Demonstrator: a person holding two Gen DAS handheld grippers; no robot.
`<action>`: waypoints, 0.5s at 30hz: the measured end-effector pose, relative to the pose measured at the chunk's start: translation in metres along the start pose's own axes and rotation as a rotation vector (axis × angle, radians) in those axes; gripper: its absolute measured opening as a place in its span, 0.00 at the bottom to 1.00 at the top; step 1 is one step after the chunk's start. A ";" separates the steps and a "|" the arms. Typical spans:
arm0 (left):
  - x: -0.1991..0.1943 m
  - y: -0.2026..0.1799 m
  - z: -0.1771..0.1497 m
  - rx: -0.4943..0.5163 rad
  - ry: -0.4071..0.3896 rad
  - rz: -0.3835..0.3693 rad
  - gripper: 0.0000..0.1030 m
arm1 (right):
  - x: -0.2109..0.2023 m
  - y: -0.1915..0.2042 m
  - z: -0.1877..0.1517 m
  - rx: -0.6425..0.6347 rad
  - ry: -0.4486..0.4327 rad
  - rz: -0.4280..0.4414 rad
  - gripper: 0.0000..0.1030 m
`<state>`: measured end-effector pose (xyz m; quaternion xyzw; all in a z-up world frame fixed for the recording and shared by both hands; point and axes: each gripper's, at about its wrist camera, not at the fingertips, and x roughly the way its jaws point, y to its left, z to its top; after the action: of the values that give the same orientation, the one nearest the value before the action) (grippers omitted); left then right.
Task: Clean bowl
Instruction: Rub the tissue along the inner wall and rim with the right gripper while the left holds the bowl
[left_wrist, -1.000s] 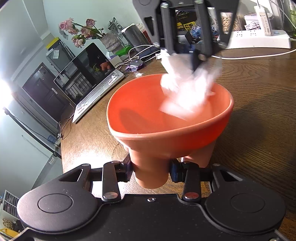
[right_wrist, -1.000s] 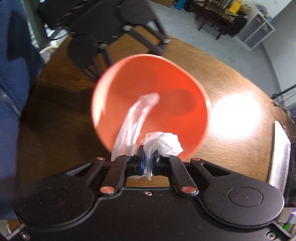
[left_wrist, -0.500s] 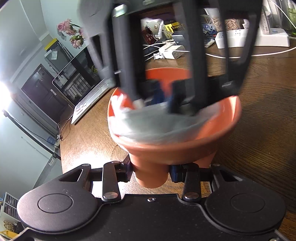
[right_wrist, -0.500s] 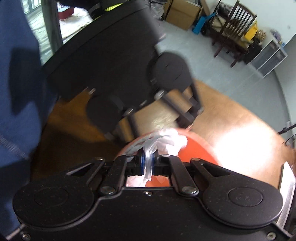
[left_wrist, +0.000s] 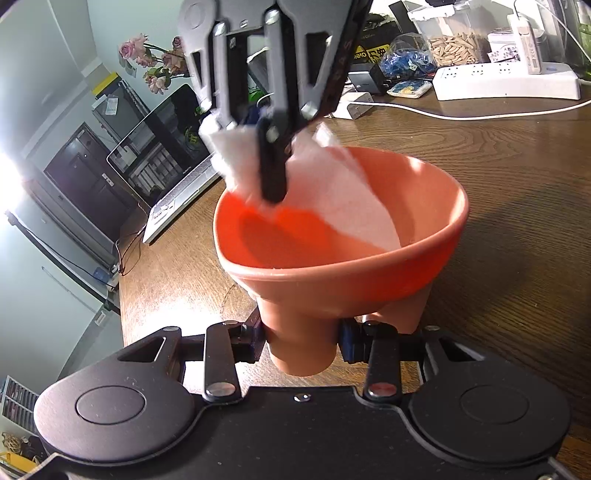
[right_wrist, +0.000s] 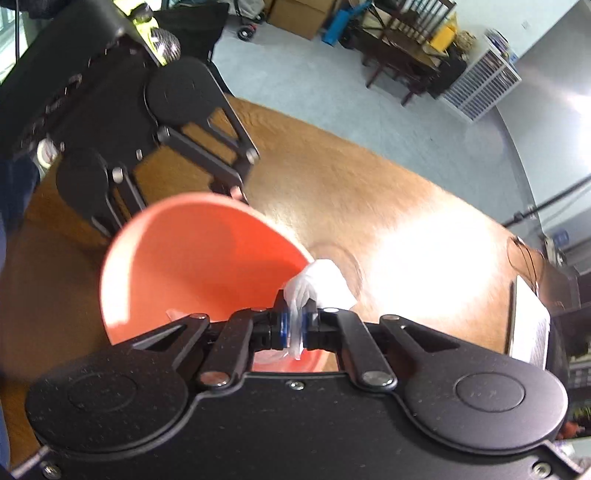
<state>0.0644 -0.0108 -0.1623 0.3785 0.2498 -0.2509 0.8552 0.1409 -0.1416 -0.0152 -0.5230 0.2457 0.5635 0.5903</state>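
Both grippers at bowl.

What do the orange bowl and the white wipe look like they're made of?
The bowl looks like moulded plastic with a matte to satin finish: even orange colour, thick rounded rim, soft highlights; glazed ceramic can't be ruled out. The wipe, clamped in the right gripper, looks like thin tissue or nonwoven cloth: crumpled, limp, slightly translucent. The left gripper holds the bowl by a foot.
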 end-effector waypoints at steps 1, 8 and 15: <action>0.000 0.000 0.000 -0.001 -0.001 -0.002 0.37 | -0.001 -0.001 -0.003 0.001 0.009 0.002 0.06; -0.001 0.001 -0.002 0.003 0.001 -0.003 0.36 | -0.006 0.008 -0.017 -0.011 0.049 0.043 0.06; 0.000 0.000 0.000 0.011 0.001 -0.003 0.36 | -0.005 0.036 -0.021 -0.060 0.061 0.124 0.06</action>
<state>0.0643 -0.0109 -0.1623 0.3830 0.2495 -0.2532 0.8526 0.1123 -0.1690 -0.0297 -0.5414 0.2784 0.5897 0.5307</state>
